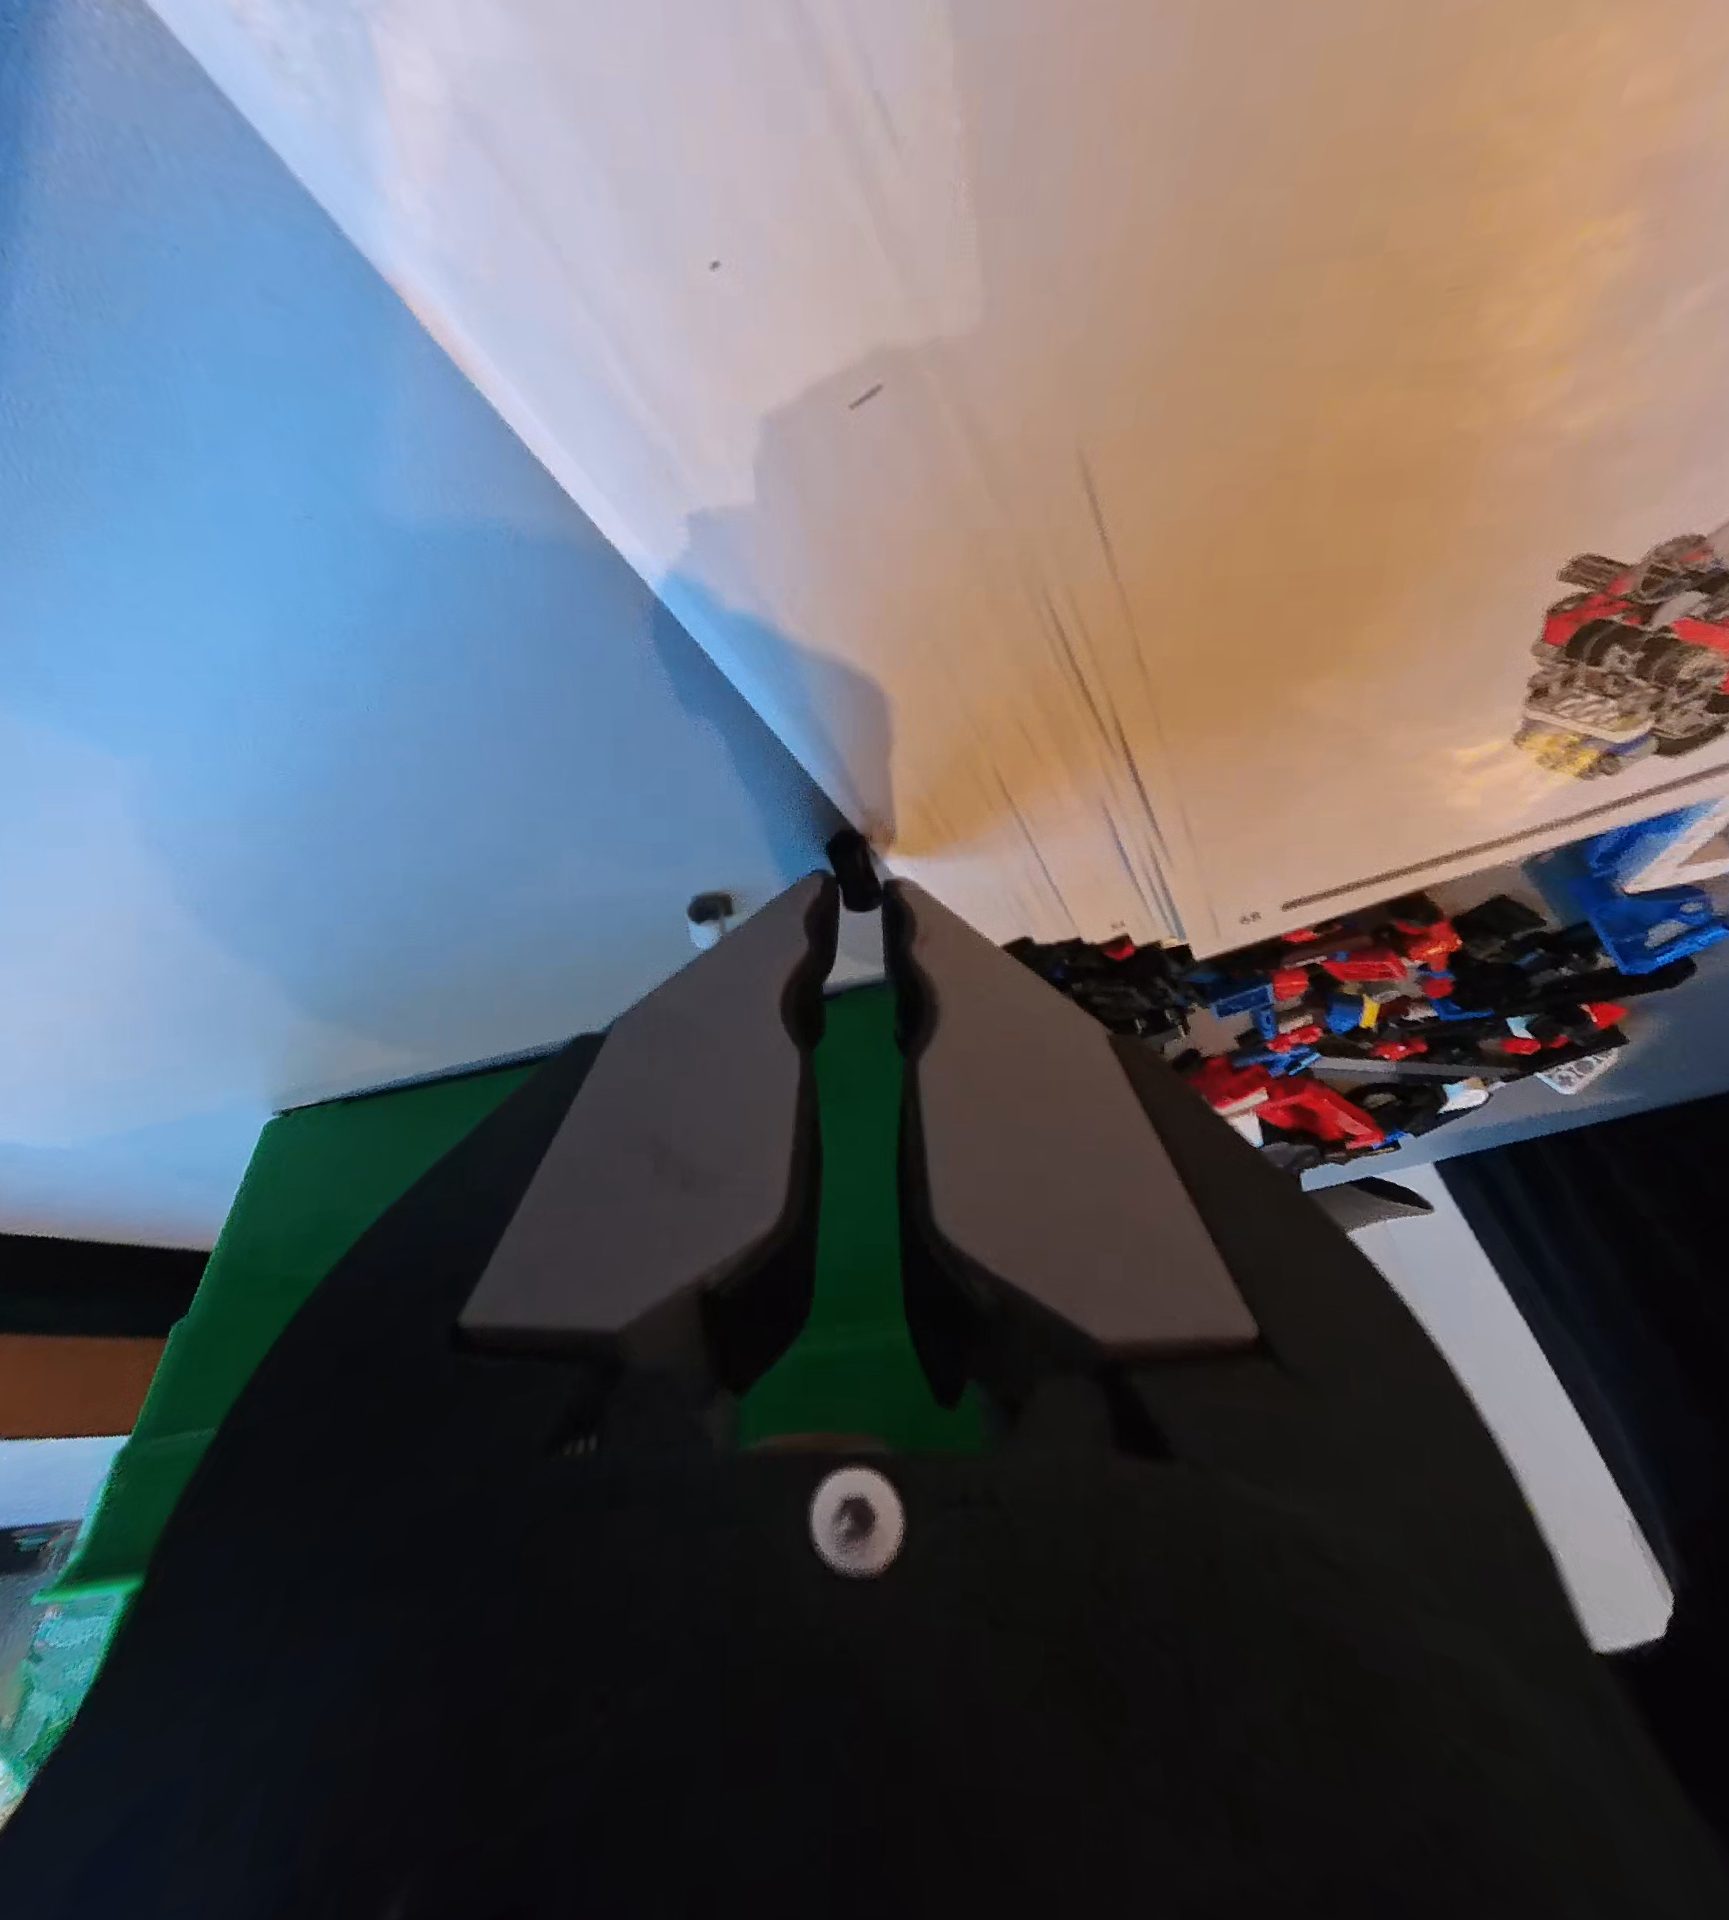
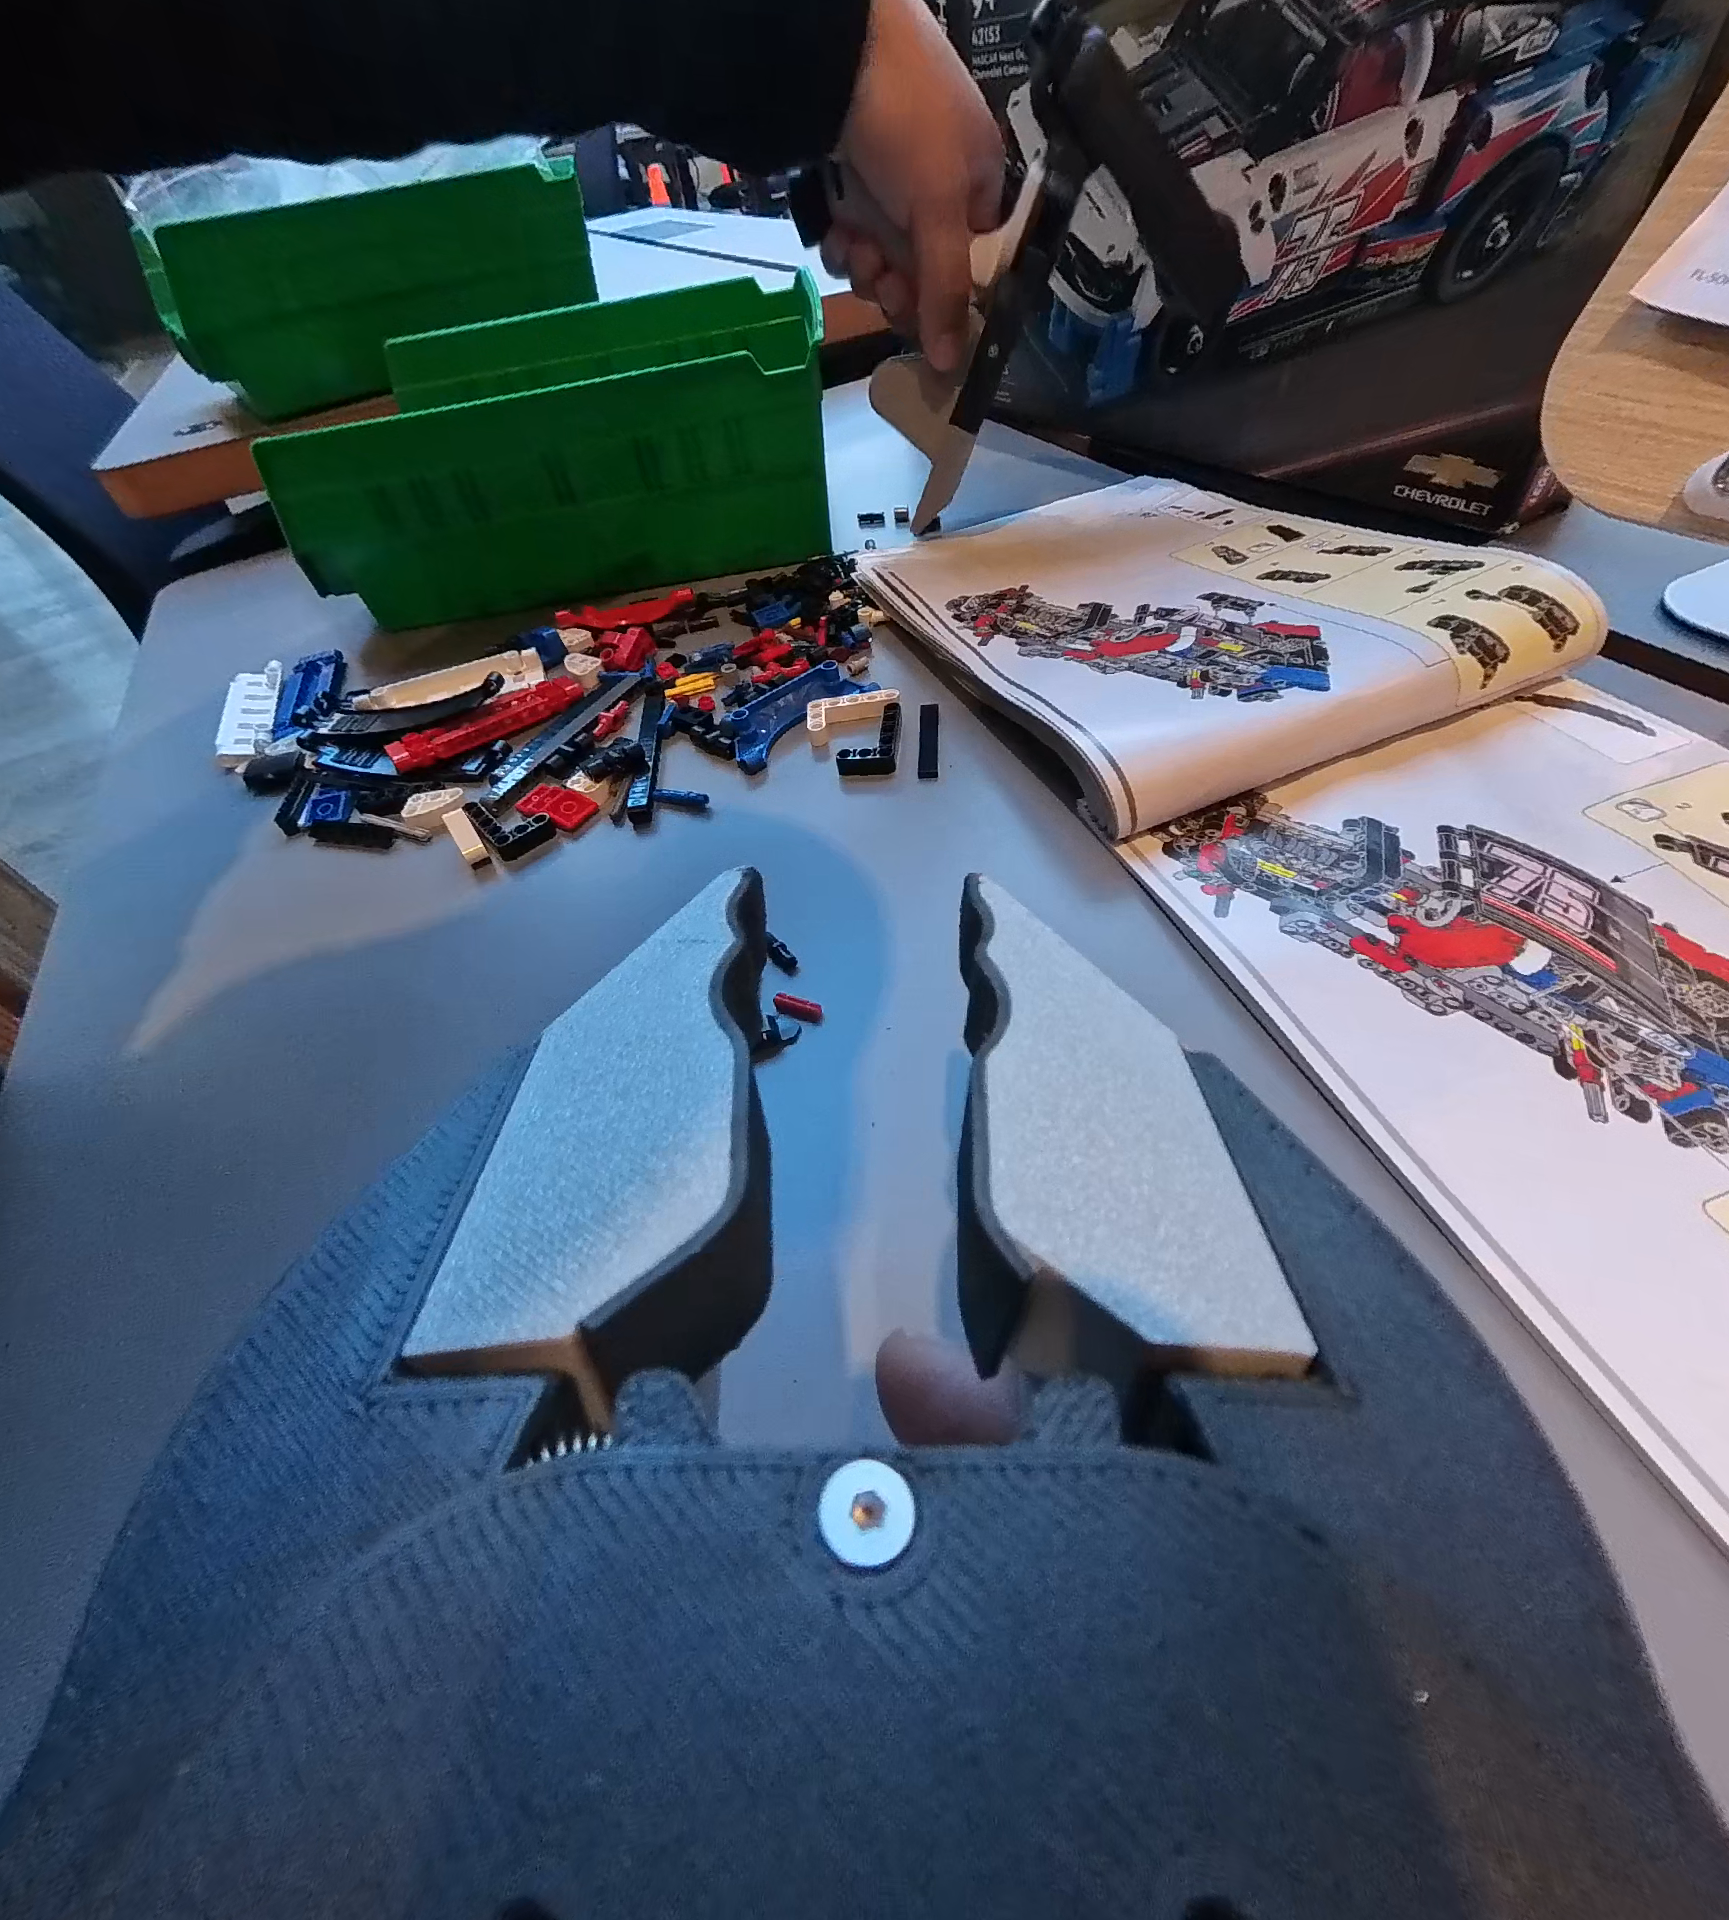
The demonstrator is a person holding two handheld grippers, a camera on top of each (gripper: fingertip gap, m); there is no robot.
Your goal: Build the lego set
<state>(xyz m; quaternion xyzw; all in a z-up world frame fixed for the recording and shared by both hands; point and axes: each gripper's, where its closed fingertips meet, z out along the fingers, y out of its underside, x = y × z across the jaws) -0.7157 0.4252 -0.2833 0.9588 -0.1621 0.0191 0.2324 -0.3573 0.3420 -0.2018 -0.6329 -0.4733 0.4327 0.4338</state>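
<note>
My left gripper (image 1: 857, 891) is down at the table by the edge of the open instruction booklet (image 1: 1203, 468). Its jaws are nearly closed on a small black pin (image 1: 855, 868) at the tips. In the right wrist view the left gripper (image 2: 933, 509) stands tip-down at the far side, held by a hand (image 2: 912, 208). My right gripper (image 2: 862, 894) is open and empty, hovering over the grey table (image 2: 216, 1039). A black pin (image 2: 782, 951), a red pin (image 2: 798, 1006) and a small black part (image 2: 777, 1034) lie between its fingers, close to the left finger.
A pile of red, blue, black and white lego pieces (image 2: 579, 727) lies mid-table, also seen in the left wrist view (image 1: 1359, 1018). Green bins (image 2: 548, 488) stand behind it. The booklet (image 2: 1255, 665) spreads to the right. The set's box (image 2: 1307, 208) stands at the back. My hands' fingertips stand some 40 cm from each other.
</note>
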